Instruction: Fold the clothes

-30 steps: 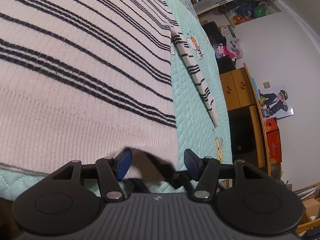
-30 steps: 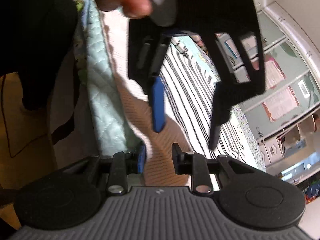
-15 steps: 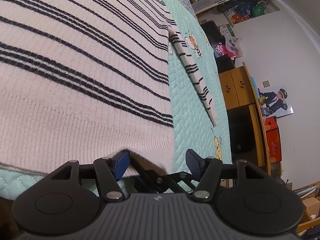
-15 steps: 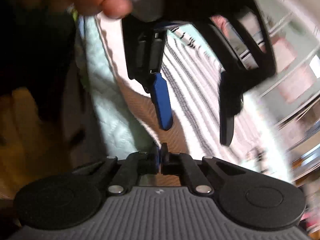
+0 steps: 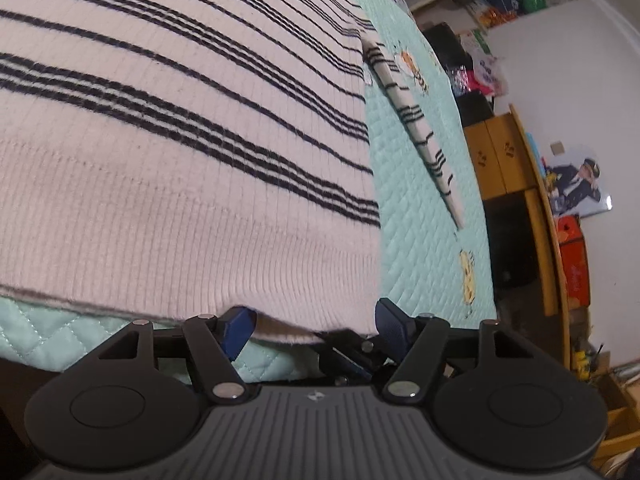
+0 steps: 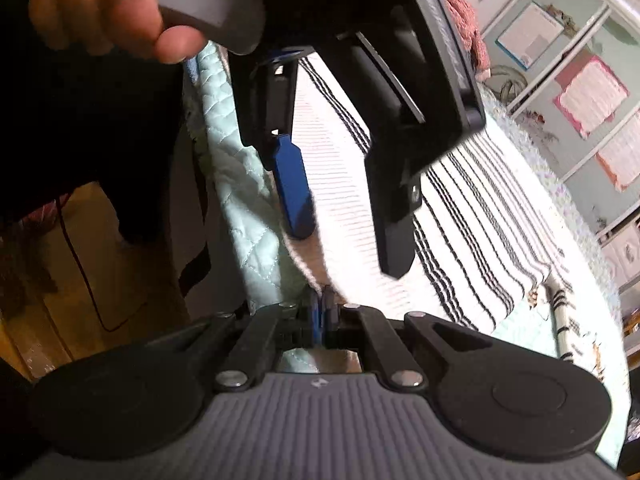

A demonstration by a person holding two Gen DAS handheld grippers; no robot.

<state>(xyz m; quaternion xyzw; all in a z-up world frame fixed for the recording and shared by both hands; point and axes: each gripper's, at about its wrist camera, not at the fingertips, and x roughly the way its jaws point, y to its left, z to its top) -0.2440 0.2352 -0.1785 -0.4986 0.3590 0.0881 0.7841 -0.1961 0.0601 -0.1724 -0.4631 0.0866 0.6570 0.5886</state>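
Sweater (image 6: 460, 208) hem pinched in right gripper's (image 6: 322, 304) closed jaws.

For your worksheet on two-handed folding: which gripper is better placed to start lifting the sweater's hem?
Right. The right gripper is shut on the sweater hem, ready to lift. The left gripper has just been opening; its fingers straddle the hem without pinching it.

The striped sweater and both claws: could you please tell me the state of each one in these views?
Striped sweater: spread flat on the quilted bed cover, hem corner lifted at the near edge.
Sleeve: laid straight on the cover, apart from the body.
Left claw: open, jaws have just been widening, hem between them.
Right claw: shut on the sweater's hem.
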